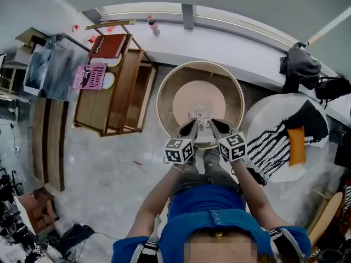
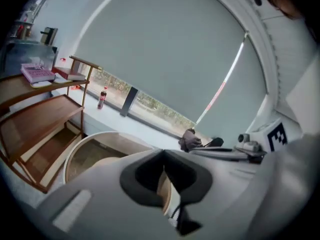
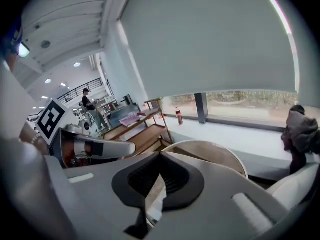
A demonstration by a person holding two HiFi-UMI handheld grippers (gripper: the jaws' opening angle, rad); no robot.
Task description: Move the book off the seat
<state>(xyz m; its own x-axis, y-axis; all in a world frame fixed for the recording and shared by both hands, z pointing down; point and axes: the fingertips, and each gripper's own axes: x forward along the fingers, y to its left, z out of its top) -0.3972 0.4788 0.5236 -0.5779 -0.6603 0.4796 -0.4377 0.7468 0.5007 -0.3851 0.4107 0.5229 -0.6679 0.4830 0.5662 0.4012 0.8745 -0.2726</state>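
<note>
A red book [image 1: 108, 45] and a pink book [image 1: 92, 76] lie on top of a wooden shelf unit [image 1: 93, 108] at the upper left. The pink book [image 2: 37, 74] also shows in the left gripper view, and the pink book [image 3: 129, 118] is small in the right gripper view. A round beige tub seat [image 1: 164, 92] stands in front of me, and I see no book on its cushion. Both grippers hang side by side over its near rim. My left gripper [image 1: 190, 127] [image 2: 164, 156] is shut with nothing in it. My right gripper [image 1: 215, 126] [image 3: 160, 159] is shut and holds nothing too.
A bottle [image 1: 153, 25] stands on the white window ledge behind the shelf. To the right is a white round seat [image 1: 263, 114] with a striped cushion and an orange one. Dark bags [image 1: 300, 64] sit on the ledge at the right. A person stands far off [image 3: 87, 100].
</note>
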